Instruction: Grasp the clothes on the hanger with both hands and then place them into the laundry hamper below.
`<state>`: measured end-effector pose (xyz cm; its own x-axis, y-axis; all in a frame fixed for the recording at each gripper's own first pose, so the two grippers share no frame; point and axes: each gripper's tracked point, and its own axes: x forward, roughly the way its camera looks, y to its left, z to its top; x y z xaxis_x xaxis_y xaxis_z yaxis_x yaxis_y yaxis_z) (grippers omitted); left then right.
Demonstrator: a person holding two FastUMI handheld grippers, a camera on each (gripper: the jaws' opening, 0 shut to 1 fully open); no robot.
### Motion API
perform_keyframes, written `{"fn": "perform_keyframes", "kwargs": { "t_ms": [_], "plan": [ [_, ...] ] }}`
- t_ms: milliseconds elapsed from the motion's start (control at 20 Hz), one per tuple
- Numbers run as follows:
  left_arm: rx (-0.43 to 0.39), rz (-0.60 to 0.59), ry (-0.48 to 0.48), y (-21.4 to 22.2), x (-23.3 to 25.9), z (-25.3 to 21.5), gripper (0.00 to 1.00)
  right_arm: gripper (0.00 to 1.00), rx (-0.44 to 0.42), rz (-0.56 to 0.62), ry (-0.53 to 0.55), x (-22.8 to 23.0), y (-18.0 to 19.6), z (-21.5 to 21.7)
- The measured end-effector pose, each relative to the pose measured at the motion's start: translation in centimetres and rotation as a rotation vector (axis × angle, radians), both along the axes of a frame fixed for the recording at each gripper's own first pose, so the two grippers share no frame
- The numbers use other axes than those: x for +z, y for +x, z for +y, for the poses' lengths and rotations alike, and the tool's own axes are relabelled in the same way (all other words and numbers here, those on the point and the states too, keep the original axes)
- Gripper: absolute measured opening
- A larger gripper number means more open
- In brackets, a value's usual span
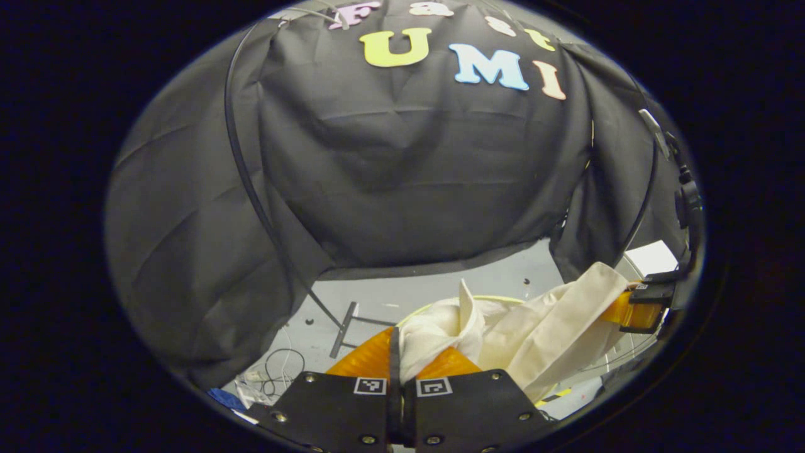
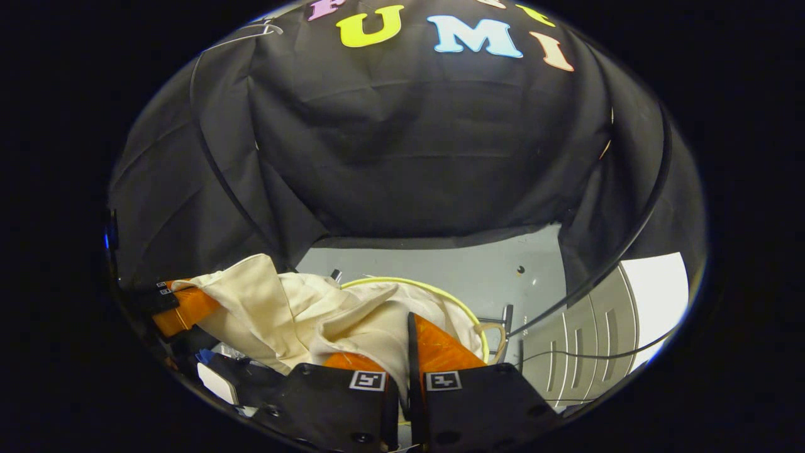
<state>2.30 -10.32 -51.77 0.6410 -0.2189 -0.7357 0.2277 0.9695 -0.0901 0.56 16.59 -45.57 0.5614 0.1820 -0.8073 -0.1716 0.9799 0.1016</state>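
I see both the left hand-held gripper (image 1: 402, 352) and the right hand-held gripper (image 2: 402, 343) pinching the cream cloth garment (image 1: 547, 327). The garment is bunched above the yellow-rimmed round laundry hamper (image 2: 440, 290). The right gripper view adds a grey panelled cabinet (image 2: 585, 340); the left gripper view adds loose cables on the floor (image 1: 283, 365).

Clothes (image 1: 553, 327): cream/off-white, plain, no print. Hamper rim (image 2: 434, 290): pale yellow-green; floor (image 2: 465, 270): flat light grey w/ a few dark specks. Booth cloth wall (image 1: 409, 163): black; gripper bodies: black plates w/ small b&w square markers (image 1: 370, 385); cabinet (image 2: 585, 340): grey, pale vertical stripes.
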Motion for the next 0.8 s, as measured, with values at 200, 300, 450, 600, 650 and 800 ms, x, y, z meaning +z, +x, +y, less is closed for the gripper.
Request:
{"fn": "perform_keyframes", "kwargs": {
  "t_ms": [200, 300, 450, 600, 650, 800],
  "plan": [
    [-0.008, 0.084, 0.036, -1.7, -1.2, 0.5, 0.14, 0.15, 0.006, 0.053, -0.041, -0.4, -1.3, -0.5],
    [-0.006, 0.09, 0.045, -1.5, -1.1, 0.4, 0.27, 0.36, 0.026, 0.04, -0.037, 0.5, -0.8, -0.3],
    [0.002, 0.059, 0.04, -0.9, 0.0, 0.8, 0.58, 0.53, 0.05, 0.001, -0.038, 1.7, -0.3, 0.2],
    [0.015, 0.046, 0.049, -0.8, 1.0, 1.4, 1.0, 0.96, 0.054, -0.019, -0.053, 2.3, -0.2, 0.1],
    [0.019, 0.045, 0.053, -0.9, 1.0, 1.7, 0.99, 0.94, 0.052, -0.021, -0.053, 2.1, -0.4, 0.2],
    [0.025, 0.025, 0.059, -1.1, 1.6, 2.3, 0.99, 0.97, 0.043, -0.036, -0.045, 2.5, -0.5, 0.2]
  ]
}}
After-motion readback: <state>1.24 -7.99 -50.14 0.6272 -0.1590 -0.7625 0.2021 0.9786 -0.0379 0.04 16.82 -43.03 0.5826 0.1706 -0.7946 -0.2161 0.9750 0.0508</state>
